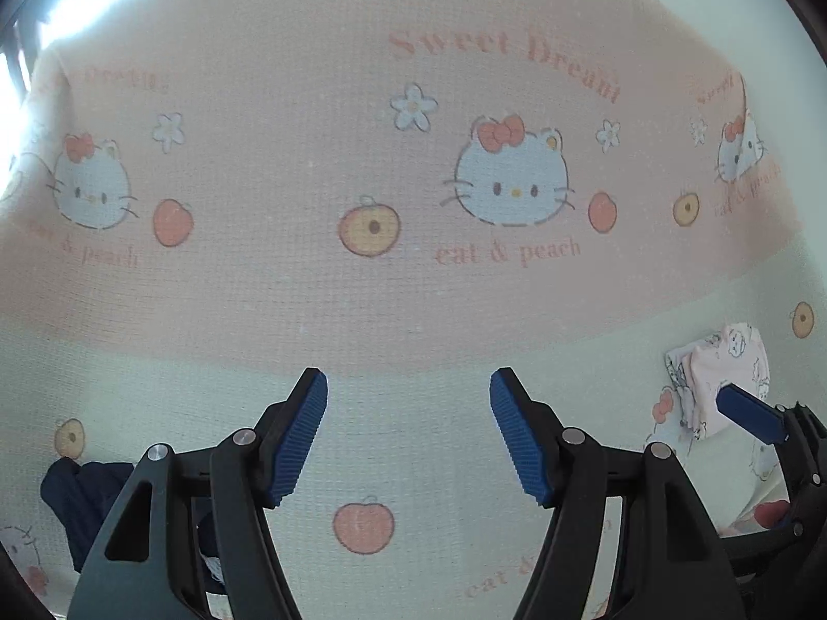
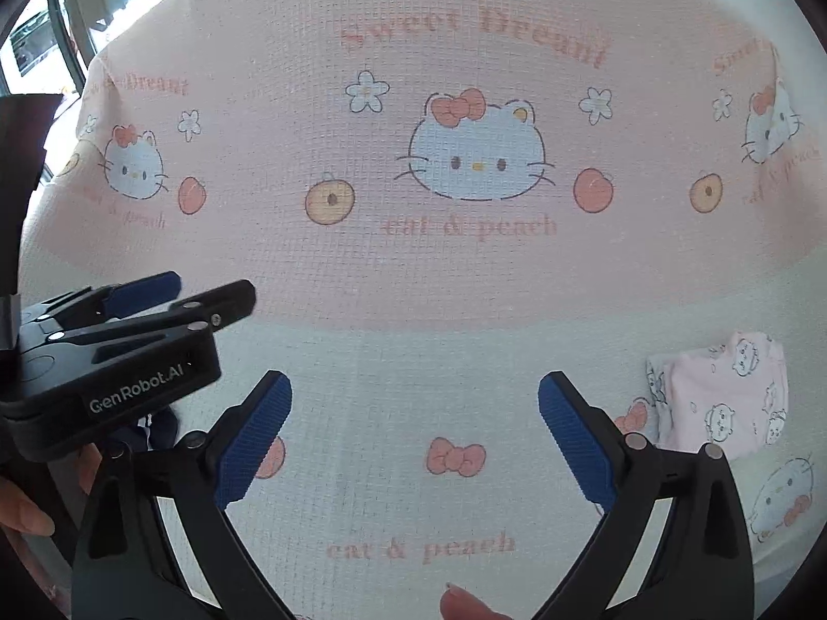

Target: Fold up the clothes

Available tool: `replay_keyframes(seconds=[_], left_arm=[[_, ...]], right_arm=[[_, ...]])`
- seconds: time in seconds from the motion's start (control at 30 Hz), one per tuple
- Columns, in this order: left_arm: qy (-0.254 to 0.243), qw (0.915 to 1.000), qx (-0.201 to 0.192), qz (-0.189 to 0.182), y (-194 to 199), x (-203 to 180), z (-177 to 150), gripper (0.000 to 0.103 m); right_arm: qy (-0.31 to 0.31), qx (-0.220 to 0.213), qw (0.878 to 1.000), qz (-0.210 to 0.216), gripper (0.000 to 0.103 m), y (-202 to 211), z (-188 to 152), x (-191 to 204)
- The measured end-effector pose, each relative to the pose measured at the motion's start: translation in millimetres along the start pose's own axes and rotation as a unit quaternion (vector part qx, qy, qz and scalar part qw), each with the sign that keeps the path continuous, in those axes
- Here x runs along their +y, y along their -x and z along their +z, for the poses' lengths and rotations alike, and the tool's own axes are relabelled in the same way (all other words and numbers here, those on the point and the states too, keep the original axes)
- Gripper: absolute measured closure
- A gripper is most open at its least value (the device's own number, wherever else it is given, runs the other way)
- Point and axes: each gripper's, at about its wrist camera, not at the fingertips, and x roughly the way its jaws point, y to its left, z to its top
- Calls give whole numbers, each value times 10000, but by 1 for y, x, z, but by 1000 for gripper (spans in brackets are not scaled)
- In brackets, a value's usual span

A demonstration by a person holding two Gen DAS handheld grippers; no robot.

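A small pale pink garment (image 2: 723, 392) with a cartoon print lies folded on the printed cover, at the right of both views (image 1: 723, 377). A dark navy garment (image 1: 77, 496) lies bunched at the lower left, partly behind my left gripper's frame; in the right wrist view the navy garment (image 2: 155, 429) shows just under that gripper. My left gripper (image 1: 408, 387) hangs open over the pale band of the cover, nothing between its blue pads. My right gripper (image 2: 416, 387) is also open and empty. The left gripper (image 2: 216, 285) lies to its left.
A cat-and-peach printed cover (image 2: 465, 279), pink band above and pale band below, fills both views. One blue pad (image 1: 749, 413) of the right gripper reaches in beside the pink garment. A person's fingertips (image 2: 460, 604) show at the bottom edge. A bright window (image 2: 31, 41) is at far left.
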Motion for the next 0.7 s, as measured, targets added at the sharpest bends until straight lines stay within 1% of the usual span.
replay_keyframes(seconds=[0.07,0.17,0.2,0.27,0.3,0.37,0.43,0.53,0.7], left_arm=[[68,9995,-233,193,22,11,-11,34],[163,9986,-388,330,55,26,-32,33],[178,9984,-423,339,66,31,-41,33],[264,9977,-585,222,91,41,-61,33],[323,9969,-700,146,103,47,-71,32],[357,9959,-820,133,124,58,-89,30],[342,9959,-807,205,140,65,-108,30],[138,9981,-541,244,155,69,-134,30],[114,9988,-462,152,186,74,-174,30]], right_arm=[[48,-76,9999,-128,4,19,-9,9],[18,-120,9998,-141,4,48,-25,15],[-42,-97,9999,-68,4,57,-32,16],[-167,-72,9998,122,4,76,-47,16],[-219,-85,9996,161,4,85,-56,16],[-315,-109,9992,205,4,104,-73,16],[-375,-130,9991,159,4,122,-90,16],[-476,-185,9987,84,4,143,-114,19],[-761,-311,9966,-81,2,170,-154,25]])
